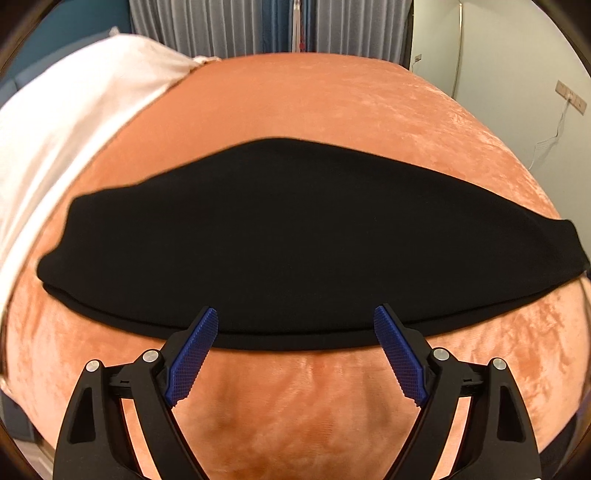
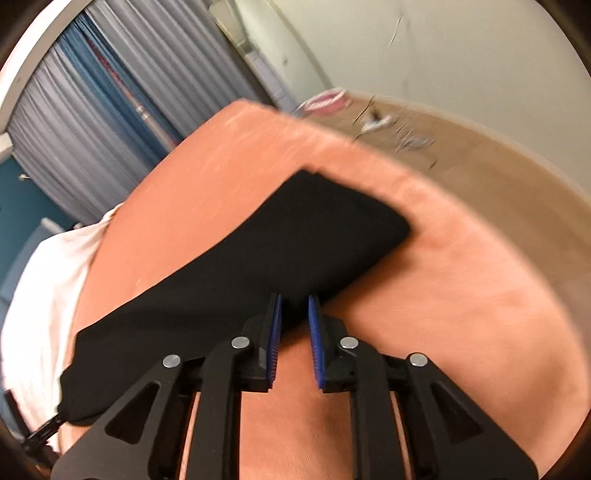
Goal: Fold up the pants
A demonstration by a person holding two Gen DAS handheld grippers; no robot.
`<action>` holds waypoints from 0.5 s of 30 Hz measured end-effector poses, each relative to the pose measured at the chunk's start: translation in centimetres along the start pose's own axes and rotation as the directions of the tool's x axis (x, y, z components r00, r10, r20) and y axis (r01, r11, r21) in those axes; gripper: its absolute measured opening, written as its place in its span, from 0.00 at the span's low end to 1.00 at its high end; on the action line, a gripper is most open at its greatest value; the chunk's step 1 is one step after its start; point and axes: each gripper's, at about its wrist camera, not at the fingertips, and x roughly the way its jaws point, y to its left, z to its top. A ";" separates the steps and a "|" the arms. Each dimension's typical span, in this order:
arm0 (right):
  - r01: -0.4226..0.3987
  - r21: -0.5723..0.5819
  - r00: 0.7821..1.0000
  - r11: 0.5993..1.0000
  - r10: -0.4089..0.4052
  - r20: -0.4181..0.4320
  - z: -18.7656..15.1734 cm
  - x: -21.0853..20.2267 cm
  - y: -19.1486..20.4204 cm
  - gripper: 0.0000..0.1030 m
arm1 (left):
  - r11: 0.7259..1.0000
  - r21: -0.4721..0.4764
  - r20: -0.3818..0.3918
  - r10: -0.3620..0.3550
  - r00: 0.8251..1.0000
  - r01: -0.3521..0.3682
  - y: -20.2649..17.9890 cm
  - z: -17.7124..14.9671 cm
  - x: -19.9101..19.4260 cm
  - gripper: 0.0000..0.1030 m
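The orange velvet bed cover [image 1: 332, 110] fills most of both views, with a white blanket [image 1: 55, 122] bunched along its far-left side and grey curtains [image 1: 229, 26] behind. To the right of the bed, the right wrist view shows a tan floor [image 2: 491, 162] with some blurred litter on it.

The black pants [image 1: 280, 236] lie flat across the cover as one long, narrow band, running left to right in the left wrist view. A second edge peeks out under the near hem, so the cloth is at least two layers thick; I judge the legs are already laid one over the other lengthwise. The band is smooth, without obvious wrinkles. What is left, by my reading, is the crosswise folding: bringing one end over toward the other, perhaps twice, to make a compact packet.

The left gripper [image 1: 295, 321] has its blue-padded fingers [image 1: 192, 354] spread wide, tips just over the near edge of the pants, holding nothing. The right gripper [image 2: 294, 306] is over the near edge close to the pants' right end [image 2: 369, 221]; its pads stand close together with a narrow gap between them, and no cloth shows in that gap, though blur makes this uncertain.
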 end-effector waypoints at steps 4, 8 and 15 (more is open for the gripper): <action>-0.168 -0.244 0.985 0.955 0.151 -0.084 -2.5 -1.5 7.5 0.15 | 1.000 0.006 -0.008 0.029 1.000 -0.028 0.5 -0.2 0.3 0.82; -0.435 -0.340 0.882 0.834 0.319 -0.348 -8.8 1.1 17.6 0.15 | 0.998 -0.058 -0.016 0.038 0.999 -0.039 2.7 -1.2 -0.4 0.82; -0.610 -0.087 0.676 0.788 0.459 -0.577 -17.1 8.0 27.8 0.15 | 0.993 -0.103 0.003 0.059 0.998 -0.058 6.8 -3.2 -3.0 0.82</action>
